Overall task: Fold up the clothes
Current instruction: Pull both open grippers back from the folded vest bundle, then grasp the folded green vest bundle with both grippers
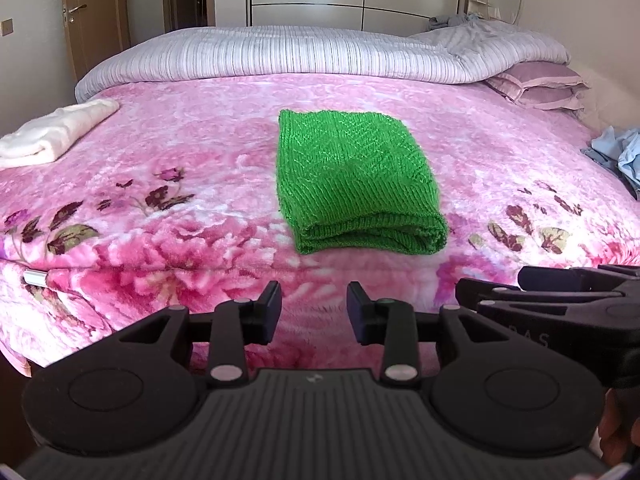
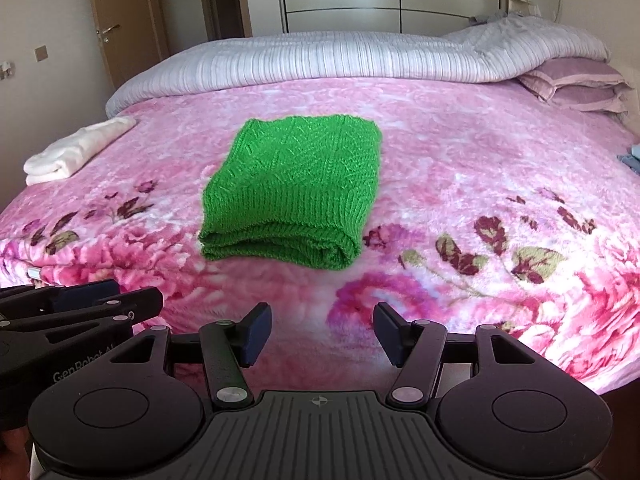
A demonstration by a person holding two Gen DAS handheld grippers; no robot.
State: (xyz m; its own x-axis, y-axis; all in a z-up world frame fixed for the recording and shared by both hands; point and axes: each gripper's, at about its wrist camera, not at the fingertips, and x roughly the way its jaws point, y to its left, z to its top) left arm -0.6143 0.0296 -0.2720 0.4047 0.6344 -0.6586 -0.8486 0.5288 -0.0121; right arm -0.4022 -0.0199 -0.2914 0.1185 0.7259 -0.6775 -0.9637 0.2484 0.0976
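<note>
The green knit [image 1: 356,180] lies folded in a neat stack mid-bed on the pink blanket [image 1: 160,184], both grippers, left [image 1: 314,310] and right [image 2: 322,334], hang empty and apart at the near edge, while blue clothes [image 1: 616,156] sit crumpled at right.

A folded sweater [image 1: 356,180] lies on the blanket [image 1: 192,160] near the bed's front edge, about midway across. Behind it a rolled-back duvet [image 1: 300,54] runs across the bed, with stacked pillows [image 1: 540,88] at its right end; a folded towel [image 1: 56,136] lies at the far left edge and loose clothes [image 1: 616,154] at the right. In front of the sweater and apart from it, the left gripper [image 1: 314,308] and right gripper [image 2: 322,330] hover side by side, empty, jaws apart.
</note>
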